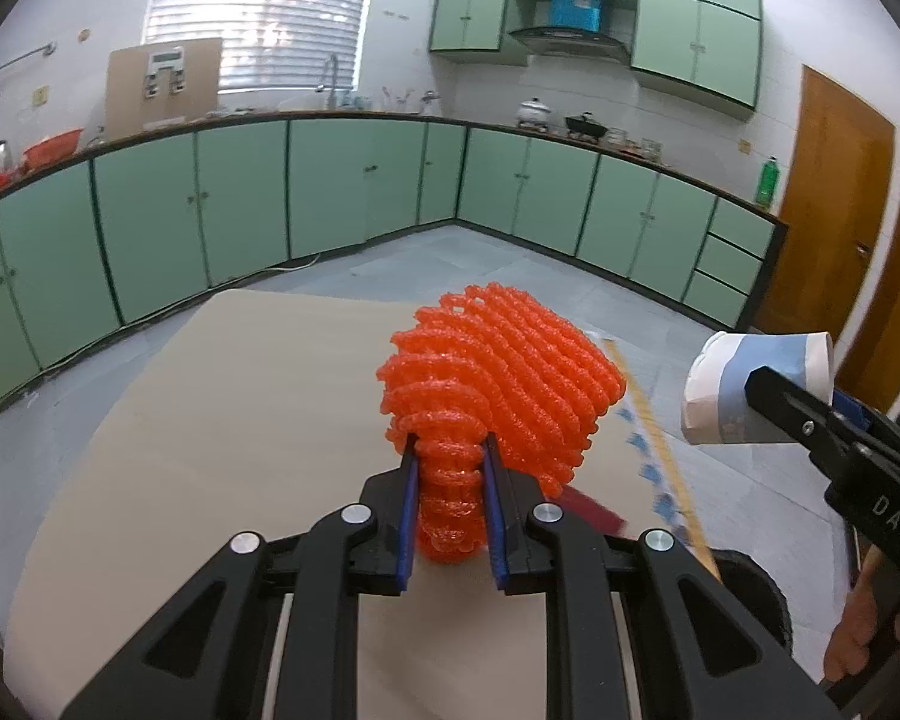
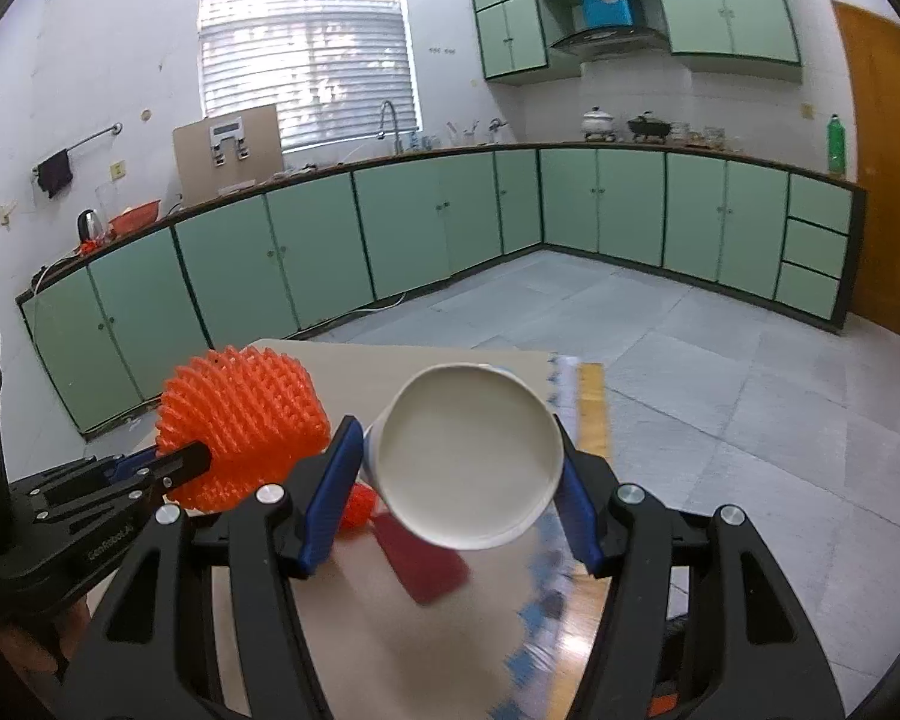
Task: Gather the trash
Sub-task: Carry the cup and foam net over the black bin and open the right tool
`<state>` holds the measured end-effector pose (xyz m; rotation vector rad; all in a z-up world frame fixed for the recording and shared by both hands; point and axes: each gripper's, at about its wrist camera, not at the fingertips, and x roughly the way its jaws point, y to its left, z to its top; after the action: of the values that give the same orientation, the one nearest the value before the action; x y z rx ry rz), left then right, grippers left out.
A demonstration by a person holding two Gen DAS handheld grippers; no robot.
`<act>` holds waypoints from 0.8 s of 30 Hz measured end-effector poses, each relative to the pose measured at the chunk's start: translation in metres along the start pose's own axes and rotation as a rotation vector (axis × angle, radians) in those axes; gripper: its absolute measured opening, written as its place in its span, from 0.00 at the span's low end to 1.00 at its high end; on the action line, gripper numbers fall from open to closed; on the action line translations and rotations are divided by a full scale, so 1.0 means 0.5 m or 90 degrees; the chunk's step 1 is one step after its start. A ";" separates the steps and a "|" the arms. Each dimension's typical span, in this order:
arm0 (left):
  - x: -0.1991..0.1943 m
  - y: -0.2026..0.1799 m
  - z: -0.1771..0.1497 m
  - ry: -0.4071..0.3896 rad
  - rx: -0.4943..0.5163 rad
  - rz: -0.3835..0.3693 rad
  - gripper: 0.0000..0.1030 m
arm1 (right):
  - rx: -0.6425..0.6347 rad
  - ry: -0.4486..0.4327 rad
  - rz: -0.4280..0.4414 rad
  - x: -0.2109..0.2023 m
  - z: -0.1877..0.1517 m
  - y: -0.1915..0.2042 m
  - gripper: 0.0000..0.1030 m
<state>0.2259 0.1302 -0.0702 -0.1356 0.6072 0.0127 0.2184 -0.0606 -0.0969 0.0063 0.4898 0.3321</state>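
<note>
The orange foam fruit net (image 1: 492, 384) hangs in the air above the table (image 1: 210, 420), its narrow bunched end pinched between the fingers (image 1: 411, 516) of the left gripper (image 1: 448, 480), probably because that neck is the only part firm enough to clamp while the wide mesh flares forward. Just right of the net, past the table's right edge, the right gripper (image 2: 459, 474) squeezes a white and blue paper cup (image 2: 471, 456) across its walls, mouth toward the wrist camera, lying sideways. Below the cup on the table lie a dark red card (image 2: 429, 558) and a blue-patterned strip (image 2: 546, 600), seemingly uncollected; no bin shows.
</note>
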 end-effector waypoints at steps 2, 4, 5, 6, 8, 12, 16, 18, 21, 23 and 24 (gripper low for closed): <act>-0.011 -0.026 -0.006 0.000 0.006 -0.013 0.18 | 0.002 -0.005 -0.011 -0.033 -0.007 -0.020 0.57; -0.019 -0.049 -0.010 -0.001 0.013 -0.022 0.18 | 0.003 -0.009 -0.023 -0.061 -0.015 -0.033 0.57; -0.025 -0.064 -0.013 -0.001 0.015 -0.029 0.18 | 0.004 -0.010 -0.029 -0.075 -0.020 -0.041 0.57; -0.029 -0.076 -0.017 -0.001 0.017 -0.036 0.18 | 0.005 -0.013 -0.036 -0.092 -0.025 -0.053 0.57; -0.037 -0.100 -0.025 0.000 0.020 -0.049 0.18 | 0.008 -0.016 -0.046 -0.118 -0.035 -0.071 0.57; -0.053 -0.162 -0.043 0.001 0.041 -0.077 0.18 | 0.012 -0.019 -0.073 -0.172 -0.060 -0.110 0.57; -0.062 -0.221 -0.062 0.007 0.059 -0.104 0.18 | 0.025 -0.021 -0.101 -0.220 -0.088 -0.153 0.57; -0.067 -0.255 -0.074 0.009 0.073 -0.119 0.18 | 0.034 -0.020 -0.117 -0.242 -0.104 -0.178 0.57; -0.070 -0.294 -0.093 0.014 0.091 -0.137 0.19 | 0.053 -0.018 -0.147 -0.280 -0.134 -0.225 0.57; -0.070 -0.324 -0.105 0.022 0.105 -0.150 0.19 | 0.063 -0.017 -0.163 -0.298 -0.152 -0.248 0.57; -0.070 -0.339 -0.111 0.026 0.112 -0.156 0.19 | 0.067 -0.016 -0.169 -0.305 -0.158 -0.256 0.57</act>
<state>0.1744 -0.0439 -0.0744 -0.0390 0.6265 -0.2810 0.0951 -0.2358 -0.1074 0.0474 0.4761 0.0455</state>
